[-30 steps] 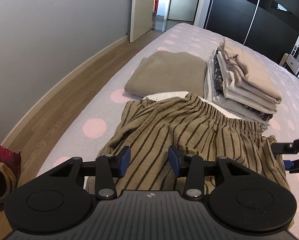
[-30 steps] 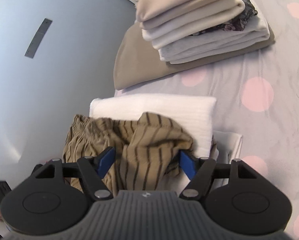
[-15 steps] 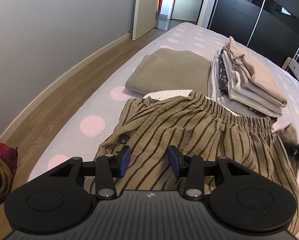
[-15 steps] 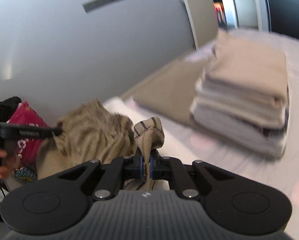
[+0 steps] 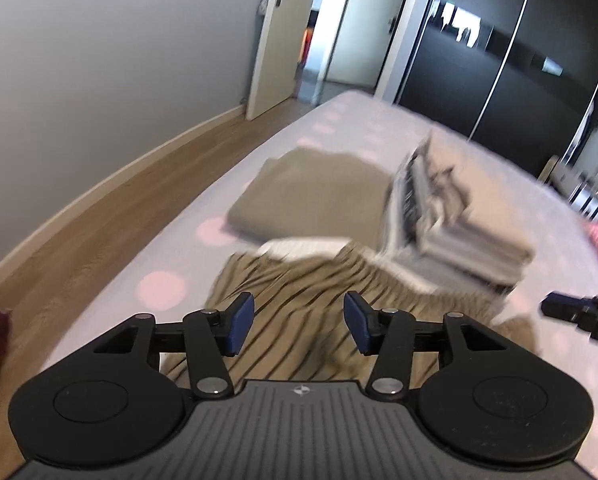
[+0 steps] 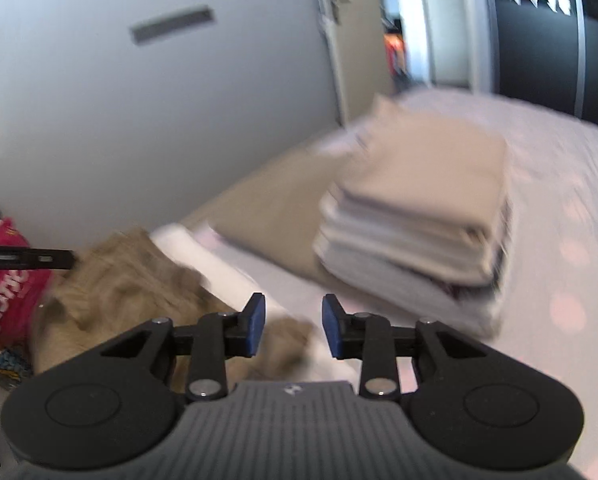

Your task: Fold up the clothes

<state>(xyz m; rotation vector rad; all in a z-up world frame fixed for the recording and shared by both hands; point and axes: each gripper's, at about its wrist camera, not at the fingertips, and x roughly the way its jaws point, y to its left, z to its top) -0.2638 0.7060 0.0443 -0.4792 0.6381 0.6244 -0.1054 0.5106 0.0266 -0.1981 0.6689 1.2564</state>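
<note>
A tan garment with dark stripes (image 5: 307,320) lies spread on the bed below my left gripper (image 5: 299,322), whose jaws are opening with nothing between the pads. In the right wrist view the same striped garment (image 6: 131,280) lies crumpled at the left, partly over a folded white cloth (image 6: 219,276). My right gripper (image 6: 293,326) hovers above them, its jaws opening and nothing clamped between its pads. The right gripper's tip (image 5: 579,314) shows at the right edge of the left wrist view. Both views are blurred by motion.
A stack of folded clothes (image 5: 451,228) (image 6: 419,216) stands behind on the pink-dotted bed sheet (image 5: 539,208), beside a folded tan cloth (image 5: 319,192). A wooden floor (image 5: 119,208) runs along the bed's left edge. A red bag (image 6: 7,280) sits at the left.
The right gripper let go of the striped fabric it pinched half a second ago, and it rose. The left gripper lifted and its jaws spread wider.
</note>
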